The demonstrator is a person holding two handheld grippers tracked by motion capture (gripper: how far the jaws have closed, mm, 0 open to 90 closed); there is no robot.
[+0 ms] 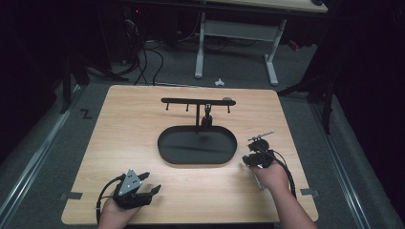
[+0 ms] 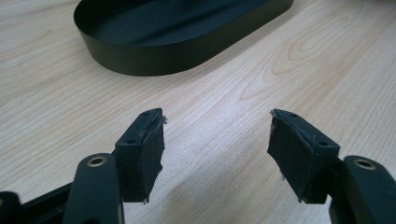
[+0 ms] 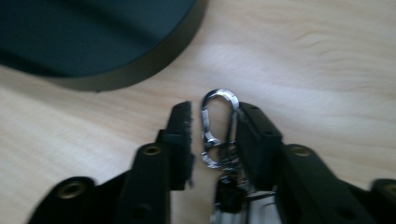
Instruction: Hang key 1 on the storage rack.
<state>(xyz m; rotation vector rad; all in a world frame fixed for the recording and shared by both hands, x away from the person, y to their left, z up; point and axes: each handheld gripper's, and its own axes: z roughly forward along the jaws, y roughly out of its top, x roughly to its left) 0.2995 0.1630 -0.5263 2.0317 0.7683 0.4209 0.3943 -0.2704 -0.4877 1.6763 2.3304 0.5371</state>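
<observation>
From the high view we see a wooden table [image 1: 143,119] with a black oval tray [image 1: 168,151] at its middle and a black T-shaped stand [image 1: 197,102] rising from the tray's far edge. Our left gripper [image 1: 152,190] rests near the table's front left corner, well apart from the tray, its jaws spread and nothing between them. Our right gripper [image 1: 252,155] sits just right of the tray, near its right end. A small metal piece [image 1: 261,136] shows just beyond it, too small for us to tell more.

In the left gripper view the left gripper [image 2: 217,140] has its jaws wide apart over bare wood, holding nothing, with the tray [image 2: 154,58] ahead of them.

In the right gripper view the right gripper [image 3: 214,133] has its jaws narrow, with a silver carabiner [image 3: 219,123] between them. The clip lies against the right-hand jaw, and a slim gap shows beside the left-hand one, so we cannot tell whether it is gripped. A dark fob hangs below the clip. The tray [image 3: 135,70] is just ahead and to the left.
</observation>
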